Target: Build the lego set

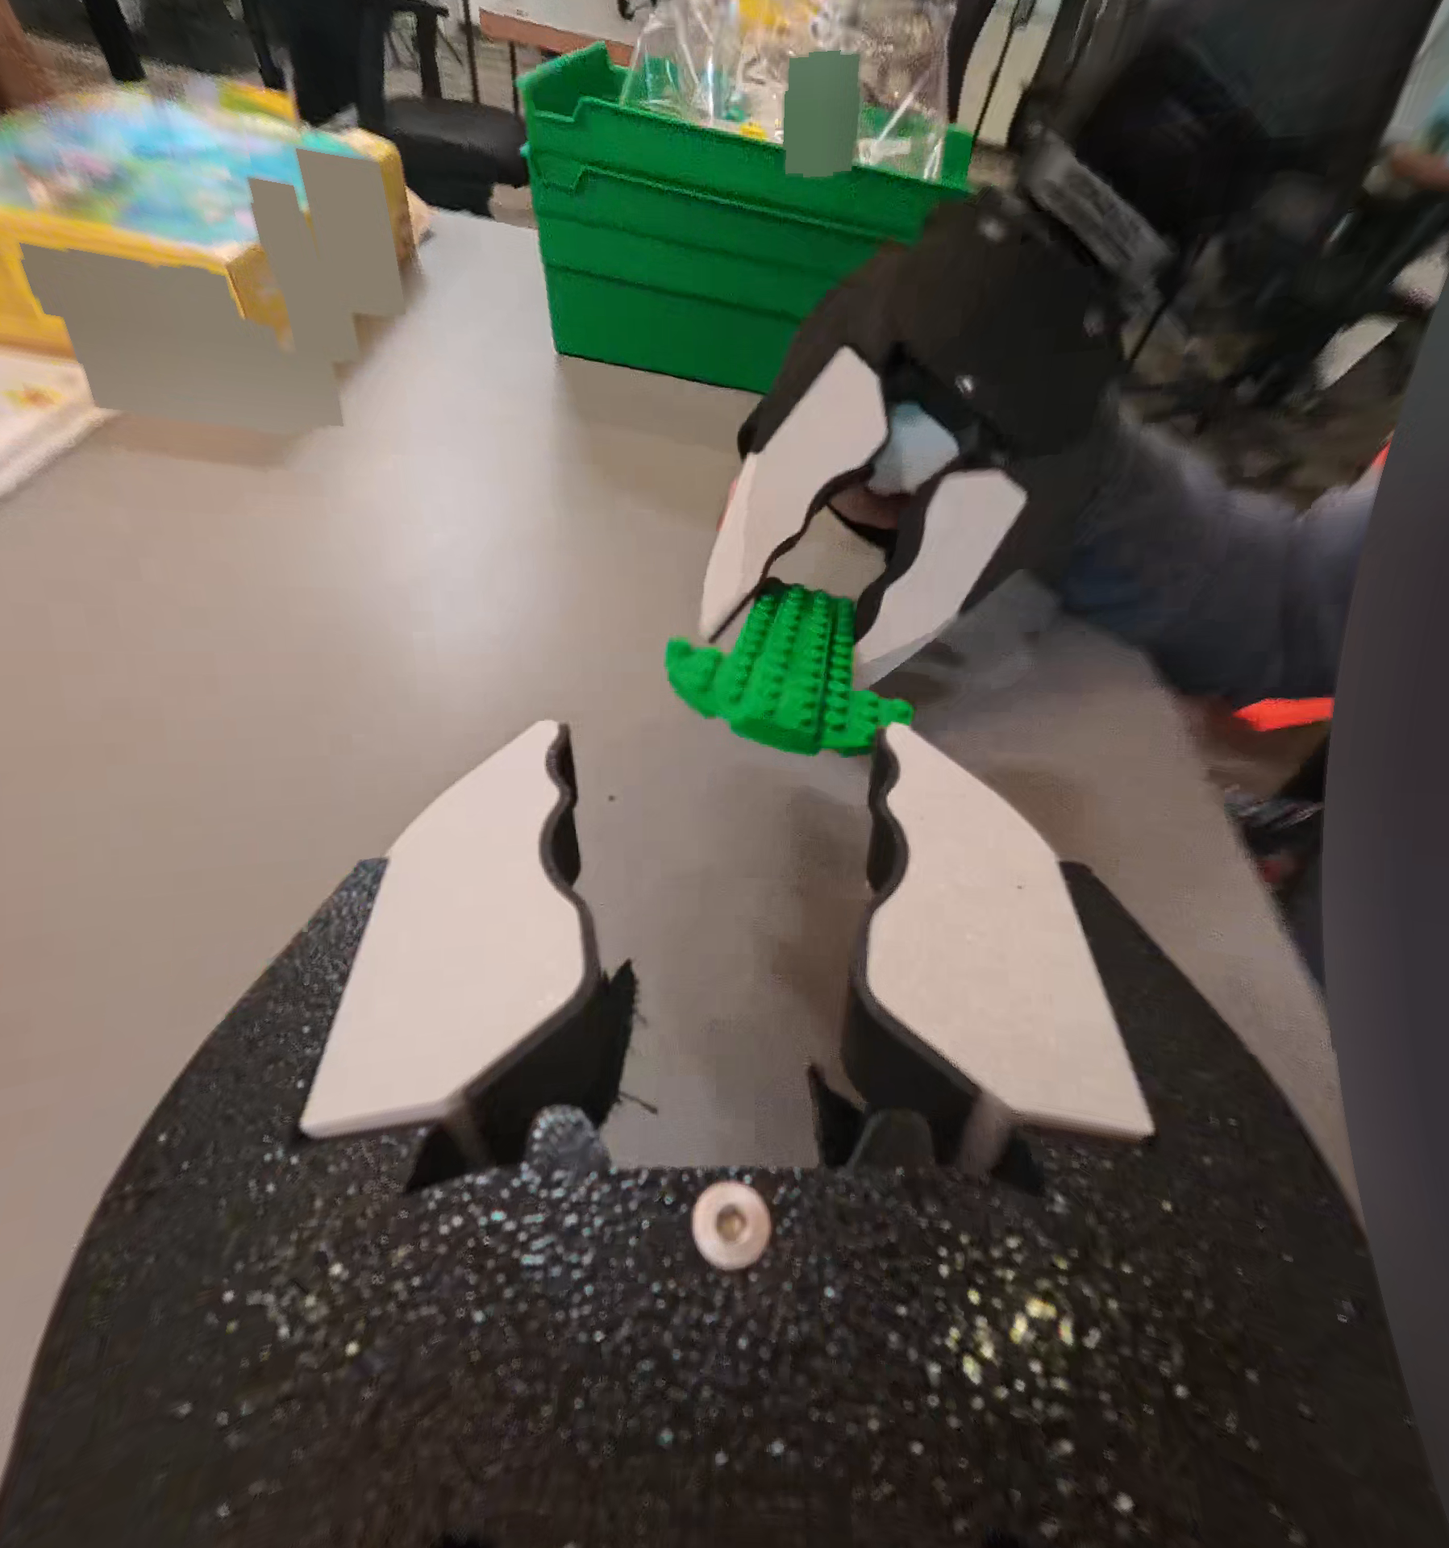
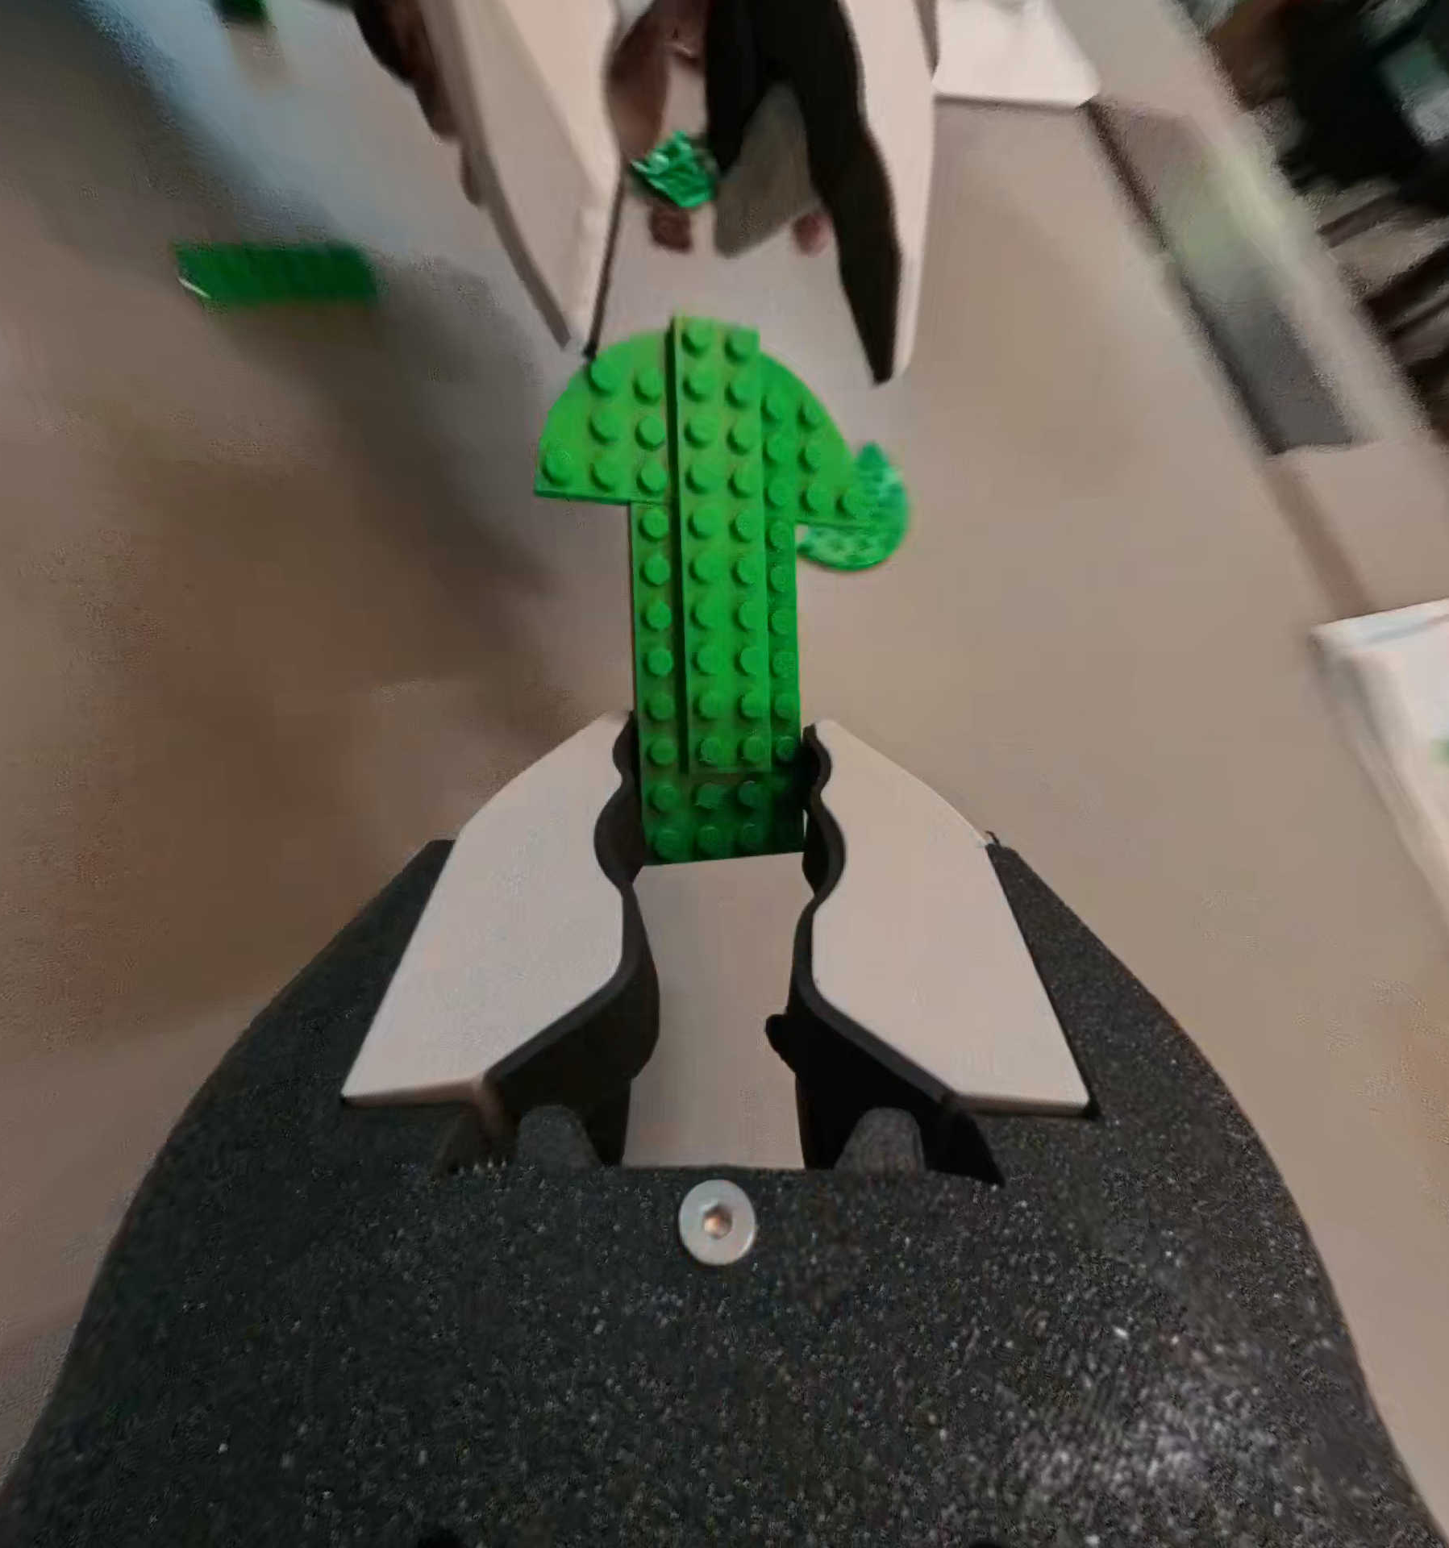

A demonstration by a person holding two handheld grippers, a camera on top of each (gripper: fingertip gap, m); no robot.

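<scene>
Left gripper (image 1: 721, 737): fingers spread apart, empty; right gripper (image 2: 721, 737): fingers closed, clamping an item, facing the left.

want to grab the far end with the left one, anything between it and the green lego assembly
Nothing visible: bare table lies between the open left hand-held gripper and the green lego assembly, held by the right hand-held gripper.

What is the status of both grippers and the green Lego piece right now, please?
Right gripper shut on green Lego assembly. Left gripper open, empty, facing it. Nothing between them.
</scene>
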